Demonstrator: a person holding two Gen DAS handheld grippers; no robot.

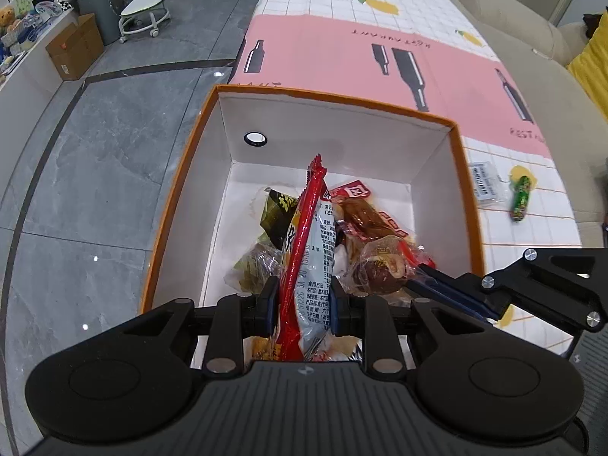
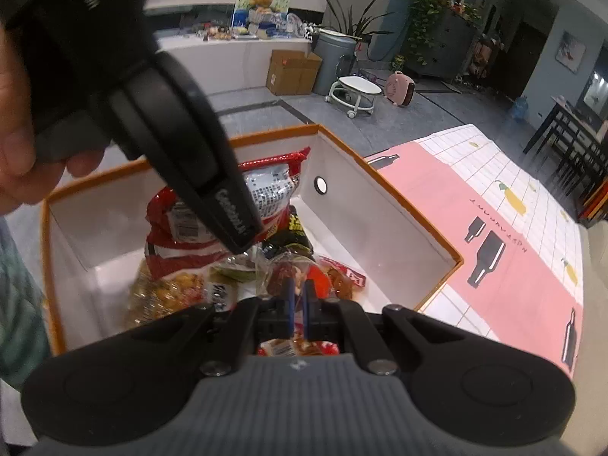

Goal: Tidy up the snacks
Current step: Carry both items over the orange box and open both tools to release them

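An orange-rimmed white box [image 1: 342, 125] stands at the table's near left corner and holds several snack packets. My left gripper [image 1: 302, 294] is shut on a red and silver snack bag [image 1: 309, 250] and holds it edge-up over the box. My right gripper [image 2: 298, 296] is shut on a clear packet of red-brown snacks [image 2: 283, 275] just above the pile; it shows from the right in the left wrist view [image 1: 425, 269]. The bag [image 2: 266, 186] and the box [image 2: 383, 205] also show in the right wrist view, where the left gripper's body hides part of the box.
A green sausage-shaped snack [image 1: 520, 197] and a flat clear packet [image 1: 484, 182] lie on the tablecloth [image 1: 380, 38] right of the box. A beige sofa [image 1: 539, 76] runs along the table's right. Grey floor lies left, with a cardboard box [image 1: 76, 51] and a wheeled stool [image 1: 144, 11].
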